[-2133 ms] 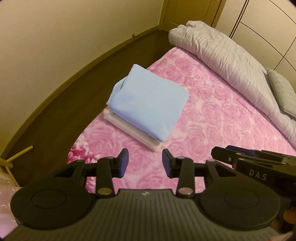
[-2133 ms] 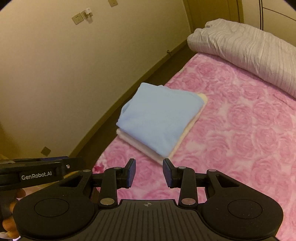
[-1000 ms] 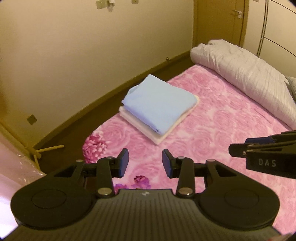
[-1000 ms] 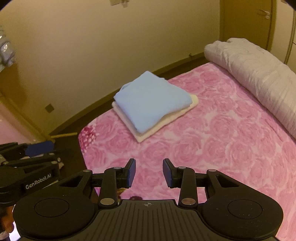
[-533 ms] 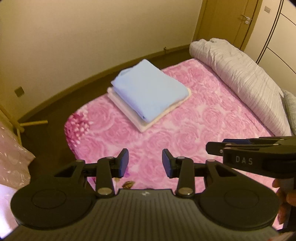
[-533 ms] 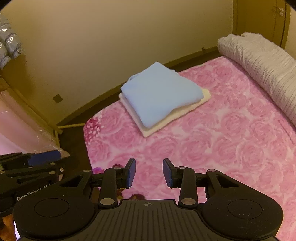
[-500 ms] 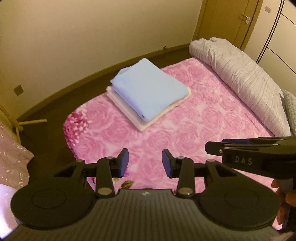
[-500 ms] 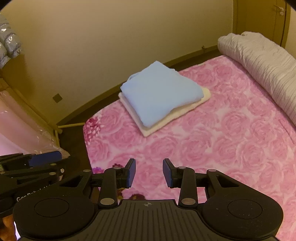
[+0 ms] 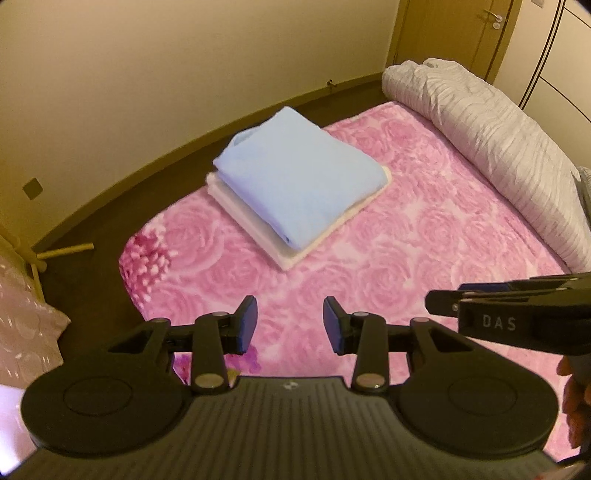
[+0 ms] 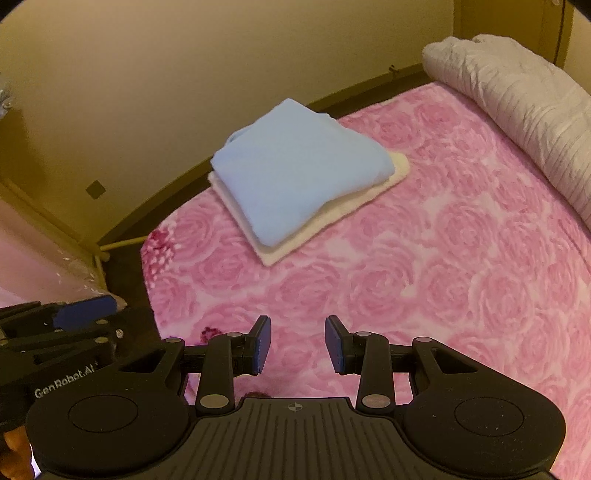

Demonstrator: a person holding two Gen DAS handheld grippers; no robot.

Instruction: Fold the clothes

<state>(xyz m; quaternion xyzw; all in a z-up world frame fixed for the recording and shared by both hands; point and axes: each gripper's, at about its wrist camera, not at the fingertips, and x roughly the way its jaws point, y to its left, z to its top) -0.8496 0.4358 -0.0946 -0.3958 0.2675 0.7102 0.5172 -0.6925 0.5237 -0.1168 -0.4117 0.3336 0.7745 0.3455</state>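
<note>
Two tongs head our list, nearest the cameras. We record the left tongs (image 9: 290,325) with their fingers set wide apart, nothing between them and nothing touched, hanging above the pink rose-patterned bedspread (image 9: 406,258). We record the right tongs (image 10: 297,345) the same way: wide, empty, clear of the cloth below. In the left wrist view the right tongs come in from the right edge as a dark side-on shape; in the right wrist view the left tongs sit at the lower left, beside the bed's corner.

Next, open room. We note a broad bare stretch of bedspread between both tongs and the clothes, and more of it running off to the right. The bed's near left corner (image 10: 147,243) rounds off just left of the tongs, with dark floor (image 9: 110,206) beyond it.

Further on, one folded stack near the bed's left edge: a light blue folded garment (image 9: 295,184) lying flat on top of a cream folded garment (image 9: 280,254), whose edges show beneath on the near and right sides. Both lie well apart from the tongs.

Farthest, a grey rolled duvet (image 9: 491,136) lies along the right of the bed; a pale wall (image 9: 184,66) rises behind the strip of floor, and a door (image 9: 491,33) stands at the upper right.
</note>
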